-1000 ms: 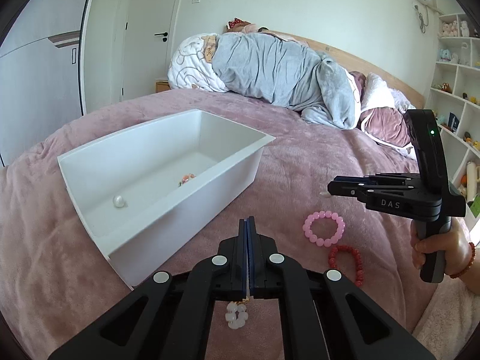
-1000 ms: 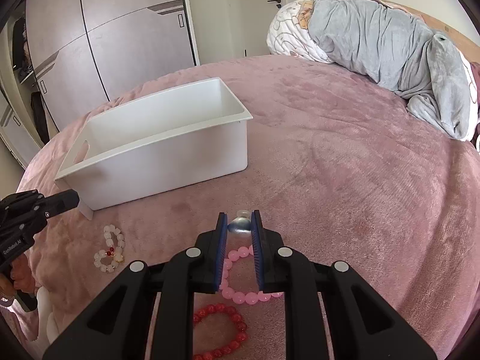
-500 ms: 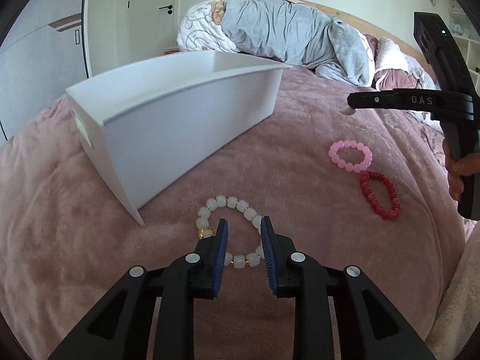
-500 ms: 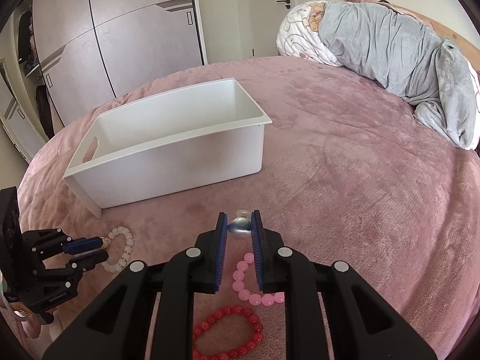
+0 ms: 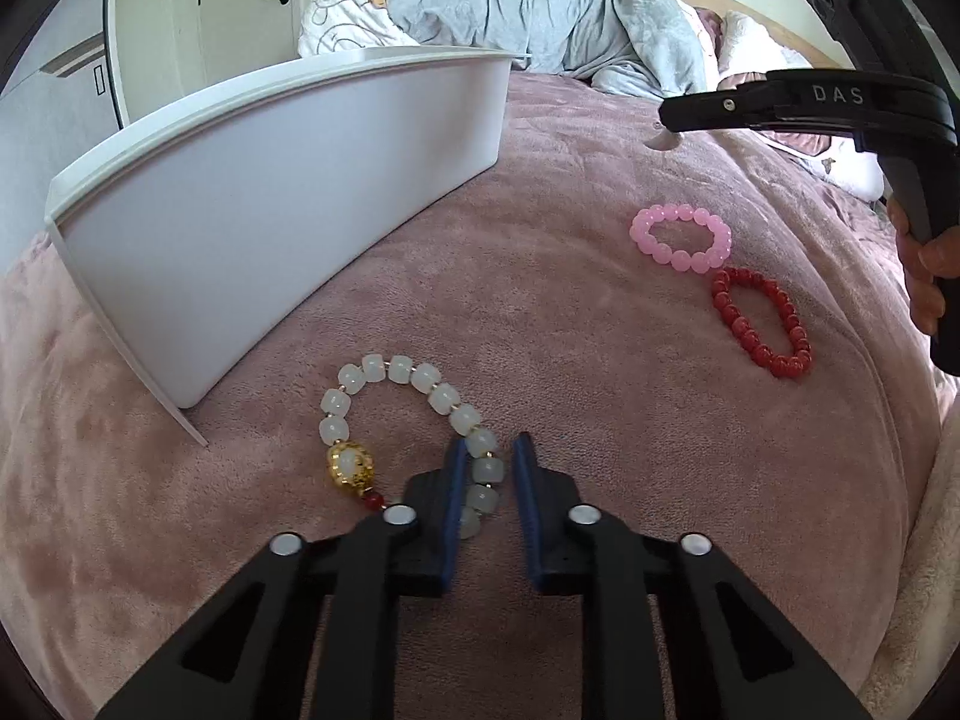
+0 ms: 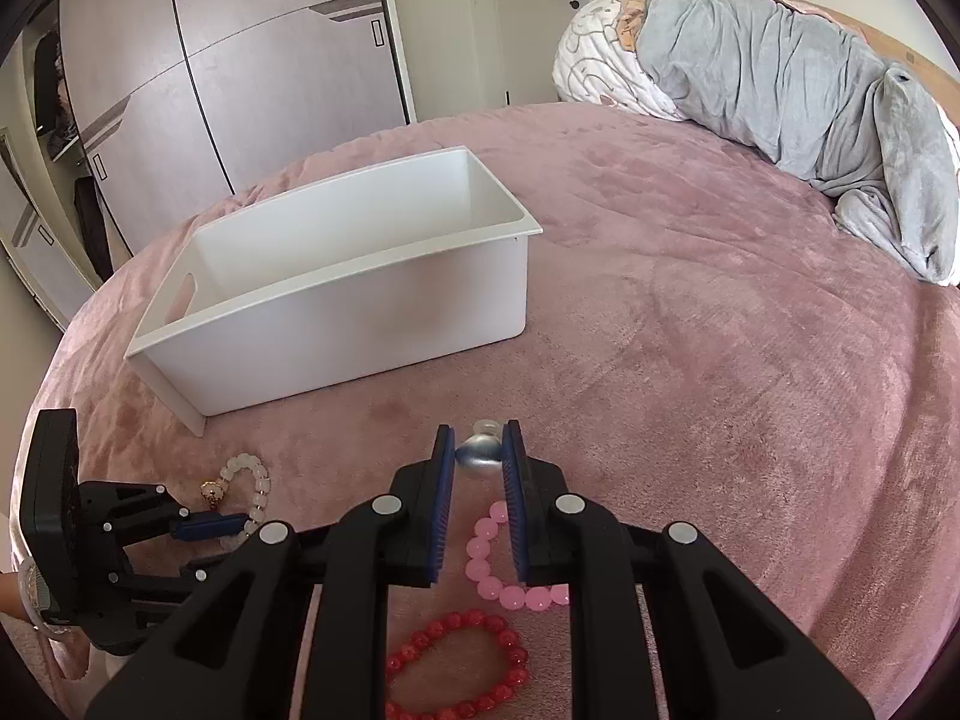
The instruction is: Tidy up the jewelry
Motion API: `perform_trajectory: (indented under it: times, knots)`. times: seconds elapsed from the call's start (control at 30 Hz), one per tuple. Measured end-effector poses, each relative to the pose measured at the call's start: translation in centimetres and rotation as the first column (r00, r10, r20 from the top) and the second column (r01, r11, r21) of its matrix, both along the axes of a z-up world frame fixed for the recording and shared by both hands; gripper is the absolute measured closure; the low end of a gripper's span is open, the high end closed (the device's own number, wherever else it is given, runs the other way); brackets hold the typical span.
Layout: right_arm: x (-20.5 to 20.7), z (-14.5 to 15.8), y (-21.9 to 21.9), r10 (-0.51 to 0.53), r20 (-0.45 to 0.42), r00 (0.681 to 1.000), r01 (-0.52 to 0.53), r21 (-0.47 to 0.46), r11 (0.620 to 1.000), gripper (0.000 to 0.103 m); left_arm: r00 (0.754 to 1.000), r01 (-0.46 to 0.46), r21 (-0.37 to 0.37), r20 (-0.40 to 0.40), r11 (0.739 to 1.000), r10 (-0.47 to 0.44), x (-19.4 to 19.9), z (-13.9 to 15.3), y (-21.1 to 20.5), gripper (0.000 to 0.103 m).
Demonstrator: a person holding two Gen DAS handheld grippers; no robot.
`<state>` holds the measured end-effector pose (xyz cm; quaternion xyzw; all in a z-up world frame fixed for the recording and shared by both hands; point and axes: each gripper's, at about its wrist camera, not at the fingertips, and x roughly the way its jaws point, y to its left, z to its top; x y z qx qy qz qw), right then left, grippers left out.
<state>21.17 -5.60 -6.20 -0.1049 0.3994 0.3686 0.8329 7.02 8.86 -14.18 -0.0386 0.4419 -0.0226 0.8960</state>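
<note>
Low over the pink bedspread (image 5: 540, 312) with the left gripper (image 5: 486, 462) parted astride the right-hand run of the white bead bracelet (image 5: 414, 414), strand along the fingers, white bin (image 5: 270, 180) up-left, while the right gripper (image 6: 479, 450) pinches a clear bead (image 6: 480, 449).

My bed (image 5: 600, 408) in pink plush, white bin (image 5: 270, 198), white bead bracelet (image 5: 414, 432), pink bracelet (image 5: 681, 238), red bracelet (image 5: 762, 321), grey blanket (image 6: 780, 90) lying on it.
</note>
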Motion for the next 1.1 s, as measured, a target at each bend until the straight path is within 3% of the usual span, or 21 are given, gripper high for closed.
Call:
perform_trajectory:
  times: [0.07, 0.27, 0.53, 0.83, 1.1]
  knots:
    - [0.0, 0.0, 0.0, 0.001, -0.001, 1.0, -0.001, 0.001, 1.0, 0.086, 1.0, -0.008, -0.043, -0.003, 0.999, 0.008, -0.1, 0.0, 0.7, 0.087]
    - [-0.4, 0.5, 0.2, 0.006, 0.013, 1.0, -0.006, 0.011, 1.0, 0.086, 1.0, 0.002, -0.075, 0.019, 0.997, 0.0, -0.3, 1.1, 1.0, 0.088]
    - [-0.9, 1.6, 0.8, 0.019, 0.038, 0.999, -0.019, 0.004, 1.0, 0.086, 0.993, -0.012, -0.126, 0.116, 0.992, 0.026, 0.5, 5.8, 2.3, 0.088]
    - [-0.9, 5.7, 3.3, 0.059, 0.101, 0.993, -0.067, 0.071, 0.995, 0.086, 0.981, 0.002, -0.123, 0.193, 0.992, 0.022, 0.3, 11.4, 3.7, 0.088]
    - [-0.3, 10.0, 8.1, 0.143, 0.167, 0.976, -0.17, 0.162, 0.972, 0.086, 0.972, -0.048, -0.186, 0.219, 0.981, 0.089, 0.5, 16.3, 7.3, 0.088]
